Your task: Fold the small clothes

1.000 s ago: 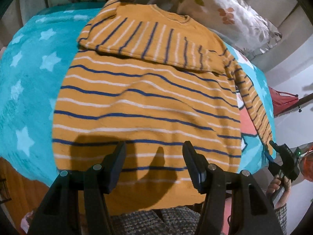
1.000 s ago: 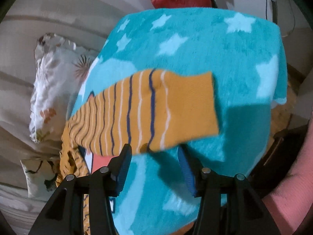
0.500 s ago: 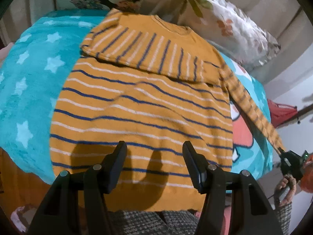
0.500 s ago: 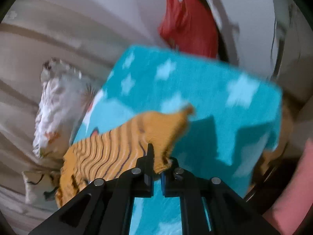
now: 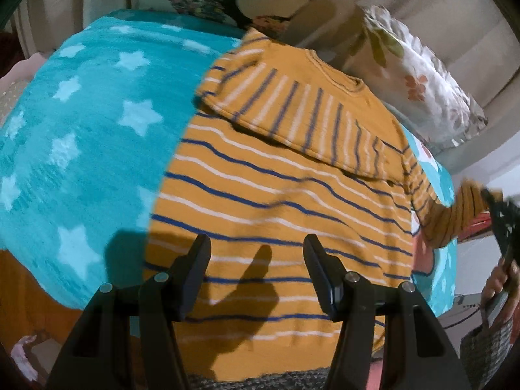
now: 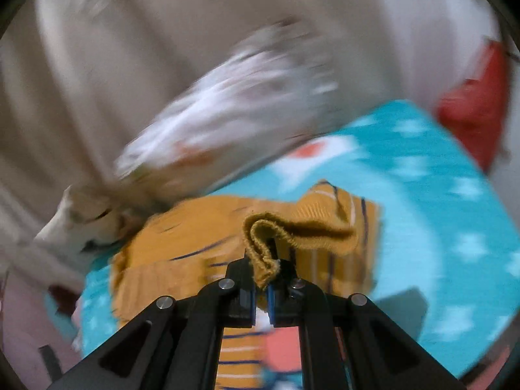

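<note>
Left tongs (image 5: 256, 268): jaws wide apart, nothing between them, hovering over the lower hem area of the sweater (image 5: 276, 201). Their shadow falls on the fabric just ahead.

Right tongs (image 6: 260, 287): jaws closed down on the sleeve cuff (image 6: 263, 247), mustard knit bunched and folded between the fingertips. Right wrist view is motion-blurred, so detail beyond the cuff is soft.

Sweater: mustard yellow with navy and white stripes, lying flat on the teal star blanket (image 5: 84, 136), hem toward the left camera, neckline (image 5: 334, 71) at the far end. One sleeve (image 5: 292, 110) is folded across the chest, its stripes running crosswise to the body stripes. The other sleeve (image 5: 455, 214) is lifted off the blanket at the right edge of the left wrist view, running up to the right tongs (image 5: 502, 224), which show there as a dark blur with the person's hand (image 5: 500, 279) below.

In the right wrist view the held sleeve trails back from the cuff to the sweater body (image 6: 182, 237), which sits on the blanket (image 6: 438, 201).

Blanket also carries a white-and-coral cartoon print (image 5: 422, 250) next to the sweater's right side.

Farther back: floral pillow (image 5: 422, 81) against a beige backrest (image 5: 432, 6), beyond the neckline. Red fabric item (image 6: 471, 104) past the blanket's far corner in the right wrist view.
</note>
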`<state>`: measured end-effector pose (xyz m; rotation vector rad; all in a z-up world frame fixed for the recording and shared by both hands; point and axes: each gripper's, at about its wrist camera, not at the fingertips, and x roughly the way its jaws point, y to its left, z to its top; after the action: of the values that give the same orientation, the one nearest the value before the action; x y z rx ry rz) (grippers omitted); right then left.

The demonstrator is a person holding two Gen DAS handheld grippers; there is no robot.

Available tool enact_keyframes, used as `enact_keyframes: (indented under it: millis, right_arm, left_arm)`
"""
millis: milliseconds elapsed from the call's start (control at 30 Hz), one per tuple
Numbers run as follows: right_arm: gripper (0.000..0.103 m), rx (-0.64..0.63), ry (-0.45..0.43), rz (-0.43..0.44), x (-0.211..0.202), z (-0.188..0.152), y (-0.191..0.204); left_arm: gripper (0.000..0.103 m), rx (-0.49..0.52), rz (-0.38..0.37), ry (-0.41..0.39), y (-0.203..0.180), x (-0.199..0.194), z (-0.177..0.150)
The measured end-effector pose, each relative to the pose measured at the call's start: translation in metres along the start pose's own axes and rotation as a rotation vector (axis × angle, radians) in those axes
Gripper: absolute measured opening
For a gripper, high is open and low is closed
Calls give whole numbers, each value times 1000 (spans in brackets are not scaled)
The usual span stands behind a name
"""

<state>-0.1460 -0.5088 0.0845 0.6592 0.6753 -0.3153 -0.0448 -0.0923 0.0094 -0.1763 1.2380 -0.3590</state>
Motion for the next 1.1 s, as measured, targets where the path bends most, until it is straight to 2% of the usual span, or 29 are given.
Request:
enact_keyframes:
  millis: [233,367,433,533,667,800,1000,1100]
  right_arm:
    - [6,-153,159,184,98,-25,149]
    - [5,-237,245,225,147,-50,213]
    - [5,-282,297,215,179,-67,240]
    - [6,-340,368,188,218,-88,263]
    - [10,-437,434,107,258,-118,281]
    - [25,-491,438,81,271,-133,299]
    - [26,-553,490,166,277,-149,337]
    - [31,-540,500,201,266,-154,337]
  left_arm:
    - [58,-29,65,-15,71,-6,24]
    - [58,-55,93,2,110,-4,30]
    - [58,-72,98,14,127,-2,32]
    - [58,-87,104,25,145,-2,37]
    - [58,-106,105,30,160,-2,41]
    - [58,-117,100,44,173,0,43]
    - [58,-97,89,57,172,5,48]
    - [58,-73,71,60,164,7,52]
